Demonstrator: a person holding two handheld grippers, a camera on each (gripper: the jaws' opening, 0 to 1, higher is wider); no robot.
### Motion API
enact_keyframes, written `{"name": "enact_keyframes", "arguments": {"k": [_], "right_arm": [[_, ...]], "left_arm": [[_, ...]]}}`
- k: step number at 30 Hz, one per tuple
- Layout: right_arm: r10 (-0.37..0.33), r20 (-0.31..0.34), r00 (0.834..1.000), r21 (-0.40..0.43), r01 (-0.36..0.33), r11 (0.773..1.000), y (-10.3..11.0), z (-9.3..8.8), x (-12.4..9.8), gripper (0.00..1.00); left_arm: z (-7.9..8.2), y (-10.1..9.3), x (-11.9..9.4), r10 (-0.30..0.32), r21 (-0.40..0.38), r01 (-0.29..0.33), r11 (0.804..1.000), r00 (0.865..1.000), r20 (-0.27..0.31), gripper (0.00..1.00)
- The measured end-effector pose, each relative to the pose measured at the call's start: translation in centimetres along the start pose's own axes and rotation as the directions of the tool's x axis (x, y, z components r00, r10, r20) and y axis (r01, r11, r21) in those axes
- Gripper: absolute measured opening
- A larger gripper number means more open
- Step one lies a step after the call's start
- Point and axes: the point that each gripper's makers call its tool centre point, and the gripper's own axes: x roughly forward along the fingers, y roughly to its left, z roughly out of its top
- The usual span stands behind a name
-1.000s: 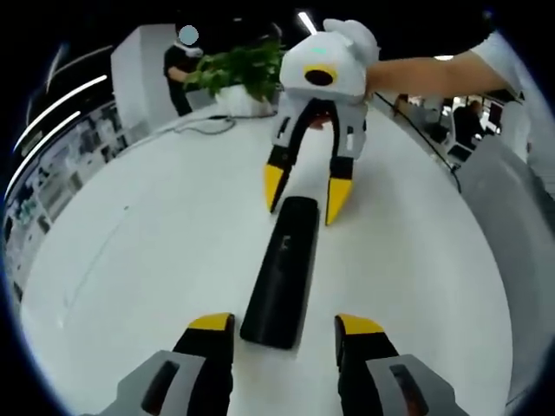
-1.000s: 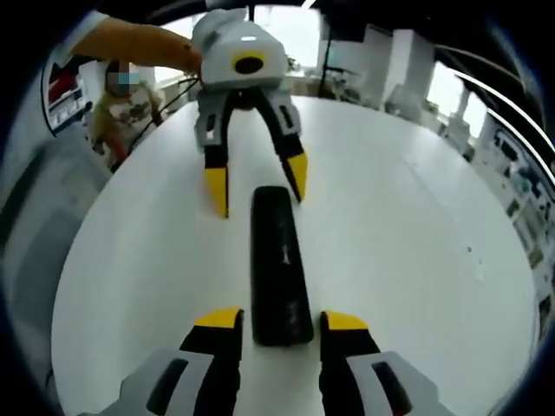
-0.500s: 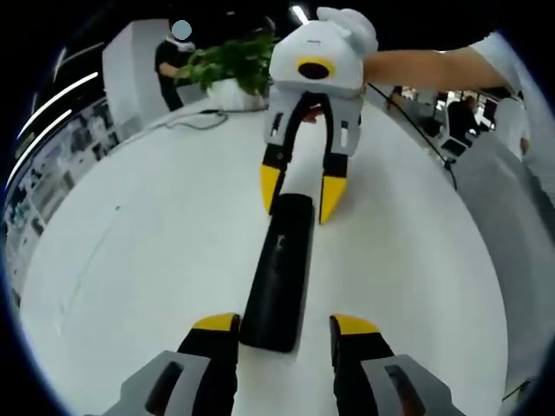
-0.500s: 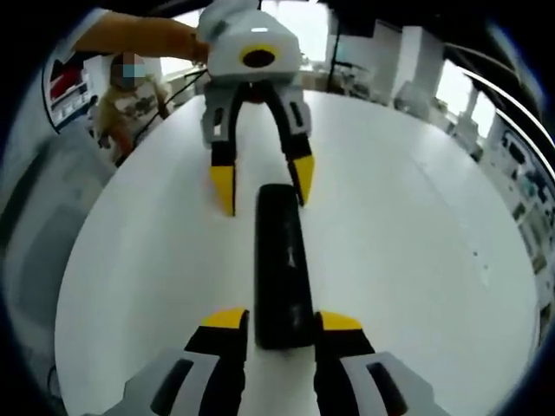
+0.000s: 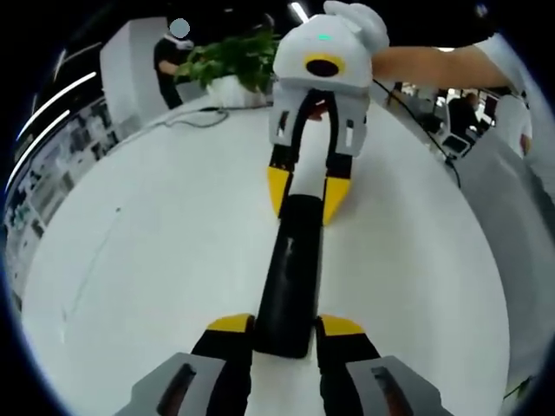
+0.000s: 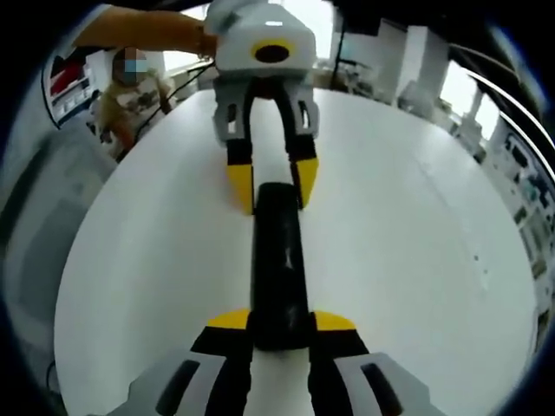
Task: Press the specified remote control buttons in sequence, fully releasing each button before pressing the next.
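Note:
A long black remote control [image 5: 293,260] lies on the white table [image 5: 147,234], running straight away from me. My left gripper [image 5: 284,328] has its yellow-tipped jaws closed against the sides of the remote's near end. Facing it, my right gripper [image 5: 306,191] straddles the far end, its fingertips [image 5: 279,186] pressed to the remote's sides. In the right gripper view the remote [image 6: 279,251] runs from my right gripper [image 6: 282,321], shut on one end, to the left gripper [image 6: 271,184] holding the other end. Its buttons cannot be made out.
The round table's [image 6: 416,225] edge curves off to both sides. A potted plant [image 5: 232,65] and a cable [image 5: 195,121] sit at the far side, with a person [image 5: 173,56] standing behind. Another person [image 6: 130,95] sits beyond the edge.
Both grippers have narrowed from open, straddling the remote's ends, to closed against its sides. The two grippers have also drawn a little closer together.

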Motion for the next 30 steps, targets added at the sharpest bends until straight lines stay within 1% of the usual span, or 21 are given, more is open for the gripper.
{"name": "enact_keyframes", "arguments": {"k": [6, 19, 23, 30], "right_arm": [[0.006, -0.010, 1.000, -0.001, -0.006, 1.000, -0.1, 0.0, 0.0, 0.21], [-0.001, -0.029, 1.000, -0.002, 0.001, 1.000, -0.4, 0.0, 0.0, 0.19], [-0.002, -0.029, 1.000, -0.013, 0.002, 1.000, 0.0, 0.1, 0.1, 0.19], [-0.008, -0.020, 1.000, -0.014, 0.008, 1.000, 0.5, 0.4, -0.2, 0.19]], "left_arm": [[0.0, -0.1, 0.0, -0.010, 0.011, 0.011, 1.000, 1.000, -0.020, 0.25], [0.2, -0.2, -0.2, -0.022, 0.033, 0.023, 0.999, 0.999, -0.045, 0.23], [0.1, -0.6, -0.3, -0.021, 0.041, 0.024, 0.999, 0.998, -0.061, 0.23], [0.1, -1.1, -0.9, -0.015, 0.044, 0.018, 0.999, 0.998, -0.057, 0.23]]}}
